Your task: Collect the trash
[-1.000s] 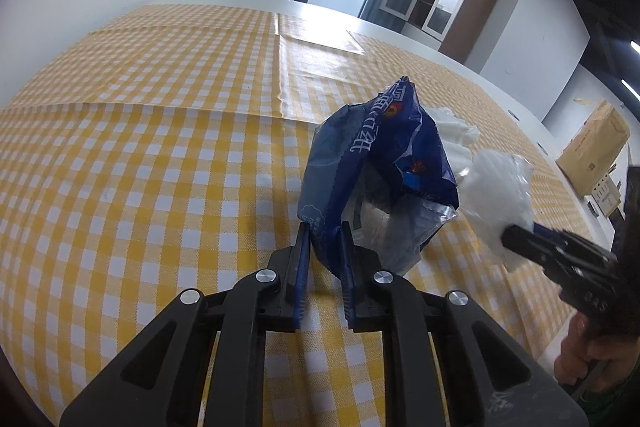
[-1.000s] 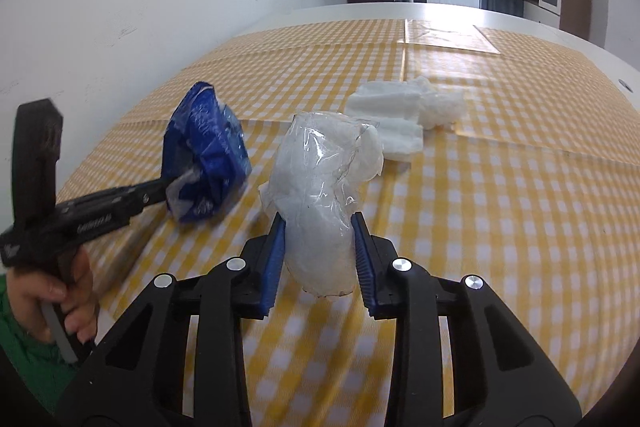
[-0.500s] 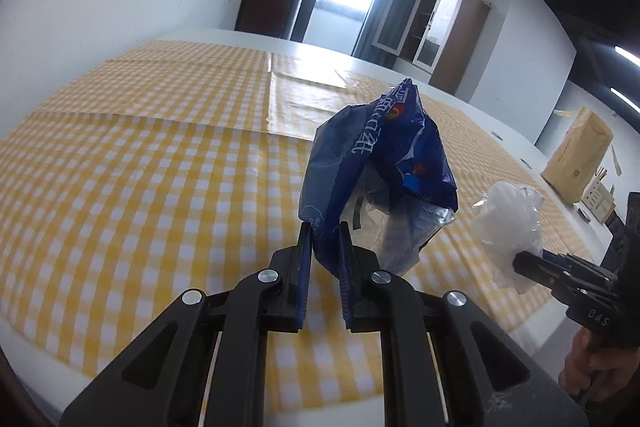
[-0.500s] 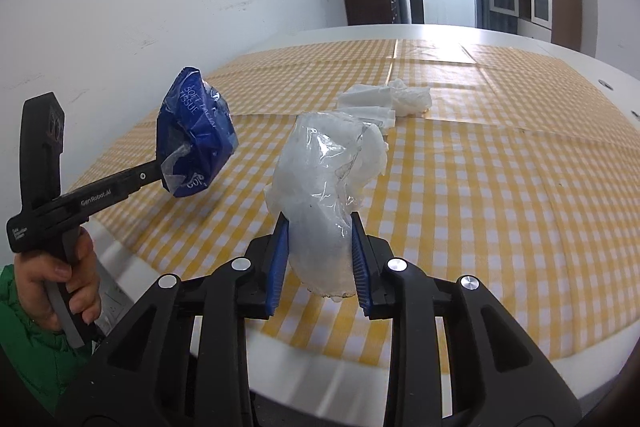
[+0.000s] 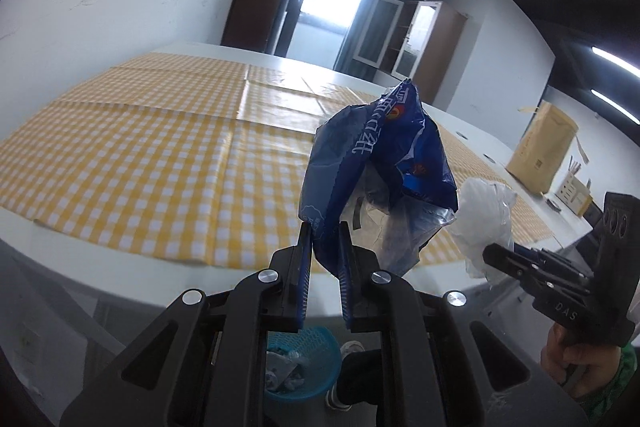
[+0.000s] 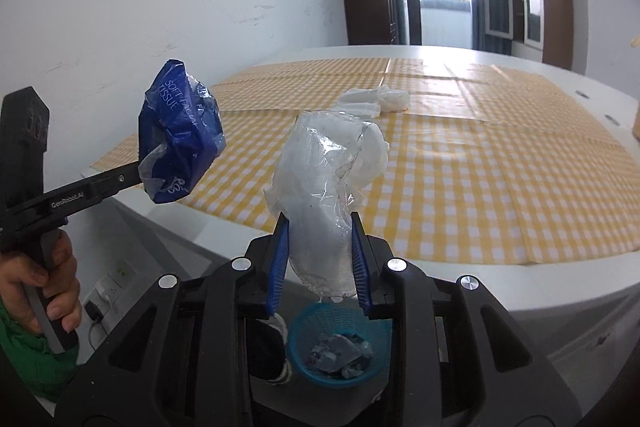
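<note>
Left tool (image 5: pixel 324 259) pinches the blue wrapper (image 5: pixel 376 167) and right tool (image 6: pixel 320 251) clamps the clear plastic (image 6: pixel 324 179), both at frame centre; I think release only above the blue basket (image 6: pixel 340 319), bottom centre.

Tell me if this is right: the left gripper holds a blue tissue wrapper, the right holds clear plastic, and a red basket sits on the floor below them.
Not quite. The basket is blue, as the right wrist view shows. The rest stands: the left gripper holds the blue tissue wrapper and the right gripper holds the clear plastic.
</note>
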The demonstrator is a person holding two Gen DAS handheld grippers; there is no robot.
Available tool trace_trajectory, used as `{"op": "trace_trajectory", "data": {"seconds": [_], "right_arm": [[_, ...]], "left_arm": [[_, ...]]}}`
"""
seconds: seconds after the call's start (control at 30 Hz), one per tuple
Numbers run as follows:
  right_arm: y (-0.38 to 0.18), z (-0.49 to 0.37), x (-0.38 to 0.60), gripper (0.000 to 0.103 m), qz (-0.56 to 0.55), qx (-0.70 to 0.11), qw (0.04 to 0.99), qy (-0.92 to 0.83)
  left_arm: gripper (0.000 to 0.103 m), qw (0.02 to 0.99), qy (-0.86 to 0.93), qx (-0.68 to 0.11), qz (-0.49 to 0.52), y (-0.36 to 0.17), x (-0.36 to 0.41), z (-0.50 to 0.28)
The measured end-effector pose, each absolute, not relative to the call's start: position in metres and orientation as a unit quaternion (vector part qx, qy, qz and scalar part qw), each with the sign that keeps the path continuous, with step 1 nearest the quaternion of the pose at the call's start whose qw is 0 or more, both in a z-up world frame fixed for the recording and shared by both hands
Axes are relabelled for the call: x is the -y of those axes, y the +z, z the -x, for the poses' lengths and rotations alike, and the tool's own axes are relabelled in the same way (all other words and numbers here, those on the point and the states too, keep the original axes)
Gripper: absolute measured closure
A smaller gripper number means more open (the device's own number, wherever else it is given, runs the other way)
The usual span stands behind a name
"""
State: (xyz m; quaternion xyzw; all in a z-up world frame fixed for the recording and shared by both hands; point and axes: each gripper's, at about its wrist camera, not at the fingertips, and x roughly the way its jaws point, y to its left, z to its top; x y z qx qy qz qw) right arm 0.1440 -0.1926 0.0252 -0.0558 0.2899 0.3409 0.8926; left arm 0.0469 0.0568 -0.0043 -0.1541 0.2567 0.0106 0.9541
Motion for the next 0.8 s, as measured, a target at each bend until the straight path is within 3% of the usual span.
{"op": "trace_trajectory", "data": {"seconds": [0.8], "right_arm": [[0.0,-0.073,0.237,0.076,0.069,-0.313,0.875,0.363]], "left_arm": [[0.091,0.952,-0.029,-0.288,0.102,-0.032,-0.025,0.027]]}}
